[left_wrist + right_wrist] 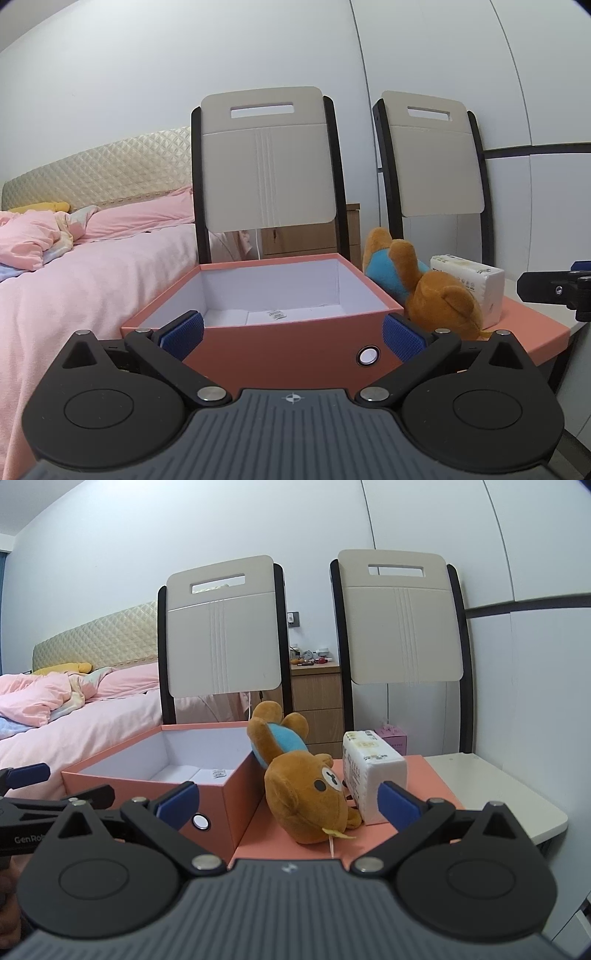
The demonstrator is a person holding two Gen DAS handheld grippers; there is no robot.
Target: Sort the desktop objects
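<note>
A: What's sitting nearest the cameras?

B: The left gripper (291,338) is hovering in front of the box (280,347), its fingers (183,334) spread wide and holding nothing. The right gripper (288,805) is doing the same, fingers (397,805) gaping apart, facing the teddy bear (306,794).

A: And where are the things lying?

B: The box is standing open on the left, on a salmon-coloured lid or mat (436,775) covering the bench (498,794). A small label (276,315) is lying inside on its white floor. The teddy bear is lying head toward the cameras, leaning against the box's right wall. A pack of tissues (373,775) is standing just right of the bear, touching its head.

A: Farther back?

B: Two chairs (221,627) are standing behind the bench. A bed (74,277) with pink bedding is stretching off to the left, and a wooden nightstand (314,694) is showing between the chairs.
</note>
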